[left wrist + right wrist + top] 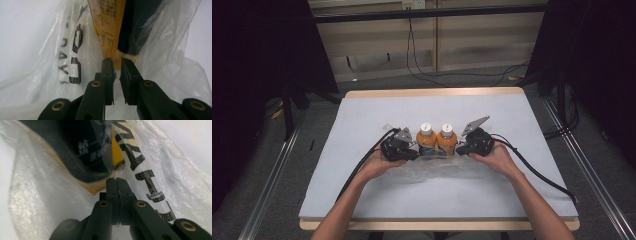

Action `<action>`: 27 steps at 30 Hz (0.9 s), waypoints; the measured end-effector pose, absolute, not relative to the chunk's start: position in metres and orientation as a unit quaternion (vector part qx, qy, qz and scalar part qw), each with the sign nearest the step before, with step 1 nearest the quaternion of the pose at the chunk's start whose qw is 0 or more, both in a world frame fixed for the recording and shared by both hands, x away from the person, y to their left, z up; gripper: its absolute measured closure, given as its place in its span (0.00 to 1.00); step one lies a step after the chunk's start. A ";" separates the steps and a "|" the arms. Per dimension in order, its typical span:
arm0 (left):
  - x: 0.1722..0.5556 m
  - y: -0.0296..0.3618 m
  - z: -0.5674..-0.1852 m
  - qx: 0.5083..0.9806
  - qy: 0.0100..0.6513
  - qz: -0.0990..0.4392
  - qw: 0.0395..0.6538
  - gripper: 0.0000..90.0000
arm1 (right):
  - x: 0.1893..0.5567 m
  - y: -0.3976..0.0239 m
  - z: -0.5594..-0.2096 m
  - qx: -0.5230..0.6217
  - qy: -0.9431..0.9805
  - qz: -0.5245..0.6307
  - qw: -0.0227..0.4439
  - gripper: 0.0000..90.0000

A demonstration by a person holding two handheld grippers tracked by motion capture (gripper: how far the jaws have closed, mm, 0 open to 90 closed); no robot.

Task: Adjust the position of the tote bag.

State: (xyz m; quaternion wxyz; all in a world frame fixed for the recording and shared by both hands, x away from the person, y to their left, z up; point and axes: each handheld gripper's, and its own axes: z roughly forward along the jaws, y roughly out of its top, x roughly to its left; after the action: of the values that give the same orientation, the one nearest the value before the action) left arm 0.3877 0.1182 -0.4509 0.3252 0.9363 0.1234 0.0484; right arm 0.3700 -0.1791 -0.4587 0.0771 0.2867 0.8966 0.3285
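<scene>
Orange bottles overhead, bag lettering close-up

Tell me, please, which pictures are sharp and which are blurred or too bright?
High view: evenly lit, slightly soft, dark at both sides, bottles readable. Left gripper view: plastic bag close and hazy, background washed out white. Right gripper view: bottle label blurred, bag lettering sharper, corners overexposed.
</scene>
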 end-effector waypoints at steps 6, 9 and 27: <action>0.392 0.119 -0.461 0.939 0.136 0.042 0.312 0.91 | 0.371 -0.176 -0.465 0.292 0.899 0.315 0.087 0.96; 0.392 0.118 -0.464 0.942 0.138 0.044 0.302 0.91 | 0.372 -0.175 -0.467 0.296 0.899 0.311 0.090 0.96; 0.397 0.135 -0.463 0.949 0.150 0.079 0.266 0.91 | 0.365 -0.184 -0.462 0.285 0.926 0.212 0.127 1.00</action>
State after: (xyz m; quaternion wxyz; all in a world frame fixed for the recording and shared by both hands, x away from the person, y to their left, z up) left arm 0.3967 0.1346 -0.4630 0.2658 0.9490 0.1501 0.0788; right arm 0.3647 -0.1838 -0.4621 0.1275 0.2852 0.9260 0.2121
